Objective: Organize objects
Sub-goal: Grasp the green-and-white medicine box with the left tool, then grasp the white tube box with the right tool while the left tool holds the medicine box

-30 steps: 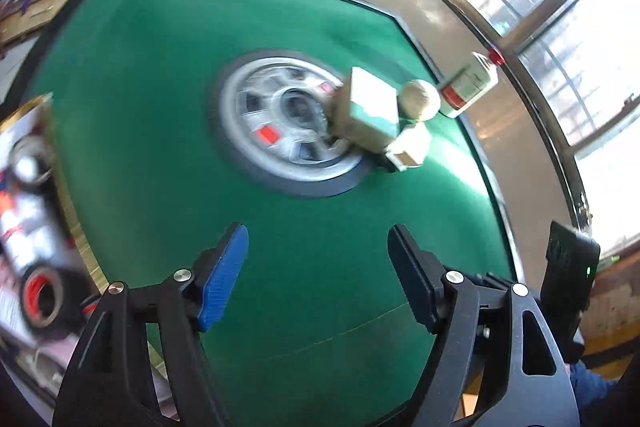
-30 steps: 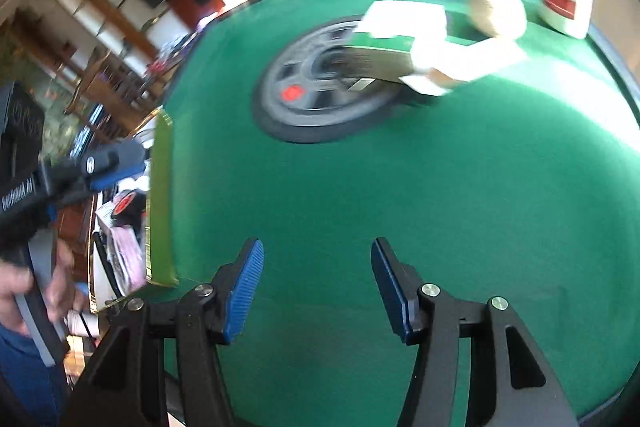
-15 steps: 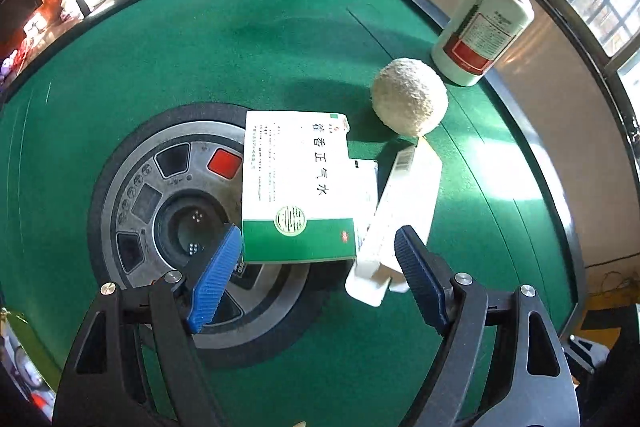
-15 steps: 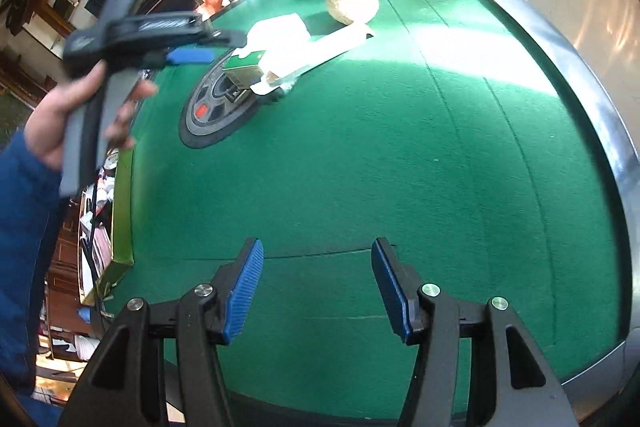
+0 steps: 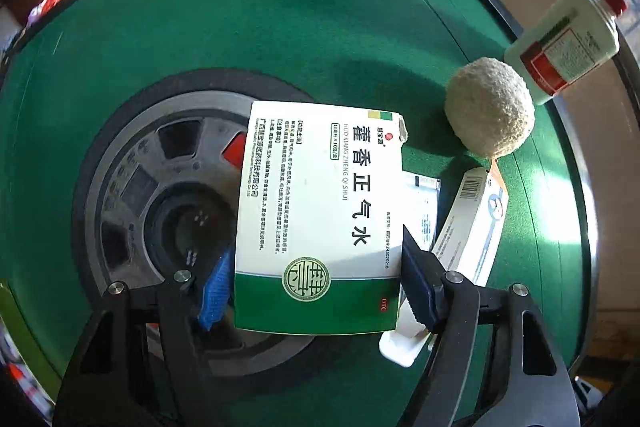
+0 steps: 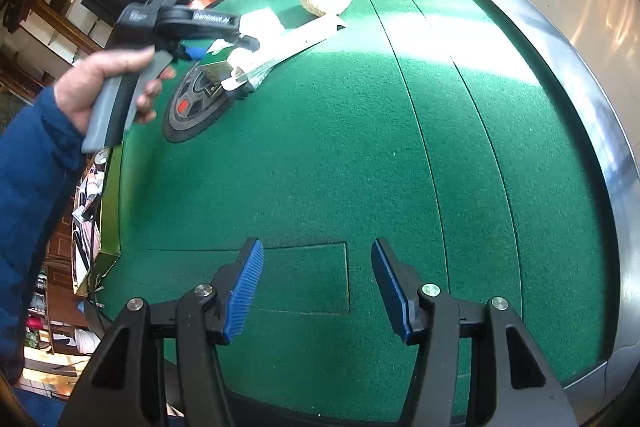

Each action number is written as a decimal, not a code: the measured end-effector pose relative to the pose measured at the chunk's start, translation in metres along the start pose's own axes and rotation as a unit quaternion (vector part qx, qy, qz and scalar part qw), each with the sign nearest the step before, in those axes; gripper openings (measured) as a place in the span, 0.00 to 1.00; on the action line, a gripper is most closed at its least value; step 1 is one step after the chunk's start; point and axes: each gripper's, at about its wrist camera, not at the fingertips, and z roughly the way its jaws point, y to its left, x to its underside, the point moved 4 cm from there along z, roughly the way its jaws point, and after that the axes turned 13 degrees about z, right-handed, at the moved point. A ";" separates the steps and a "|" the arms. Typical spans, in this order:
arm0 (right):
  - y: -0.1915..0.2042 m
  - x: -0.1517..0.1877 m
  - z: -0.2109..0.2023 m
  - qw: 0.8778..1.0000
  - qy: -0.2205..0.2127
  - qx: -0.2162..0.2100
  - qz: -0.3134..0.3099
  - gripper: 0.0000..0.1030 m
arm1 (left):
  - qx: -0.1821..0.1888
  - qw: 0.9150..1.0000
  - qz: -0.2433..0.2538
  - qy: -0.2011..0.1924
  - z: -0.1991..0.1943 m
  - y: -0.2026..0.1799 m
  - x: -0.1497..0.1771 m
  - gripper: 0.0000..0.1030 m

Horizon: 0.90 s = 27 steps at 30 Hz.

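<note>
A: How far is the organizing, as you judge it?

B: At the beginning, I think. Nothing looks sorted yet. The green-and-white medicine box [image 5: 320, 223] lies partly on the wheel-shaped disc [image 5: 132, 187] and partly over a flat white sachet [image 5: 424, 207]. A long white carton [image 5: 476, 227] lies just beside it, the rough beige ball [image 5: 490, 111] touches the far end of that carton, and the white bottle with the red cap [image 5: 564, 43] stands near the table's edge.

A: And the tools?

B: The left gripper [image 5: 316, 287] straddles the near end of the medicine box, and its jaws are closing. The box is between them. The right-hand pad seems to be at the box edge, but the blue pad [image 5: 216, 287] on the other side shows a small gap, so I do not call it a grip yet. The right gripper [image 6: 318, 291] is half open with nothing between its jaws, above bare green felt [image 6: 320, 147].

A: Is there room to move?

B: Yes, on the near side the felt is wide and free. Far side is tighter: the bottle and the ball are close to the metal rim [image 6: 568, 67]. Lifting the box may disturb the sachet and the carton, because they overlap.
</note>
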 end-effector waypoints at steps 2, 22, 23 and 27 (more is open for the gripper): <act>0.005 -0.007 0.002 1.000 0.002 -0.006 0.009 0.55 | -0.004 1.000 -0.009 -0.015 -0.013 0.007 0.024 0.71; 0.055 -0.161 0.111 0.969 0.033 -0.026 0.245 0.60 | -0.050 0.996 -0.074 -0.028 -0.075 0.032 0.276 0.71; 0.057 -0.161 0.120 0.970 0.039 -0.004 0.239 0.60 | -0.052 0.995 -0.079 -0.028 -0.075 0.034 0.277 0.71; 0.075 -0.162 0.125 0.985 0.004 0.040 0.168 0.57 | -0.053 0.996 -0.071 -0.030 -0.076 0.032 0.279 0.71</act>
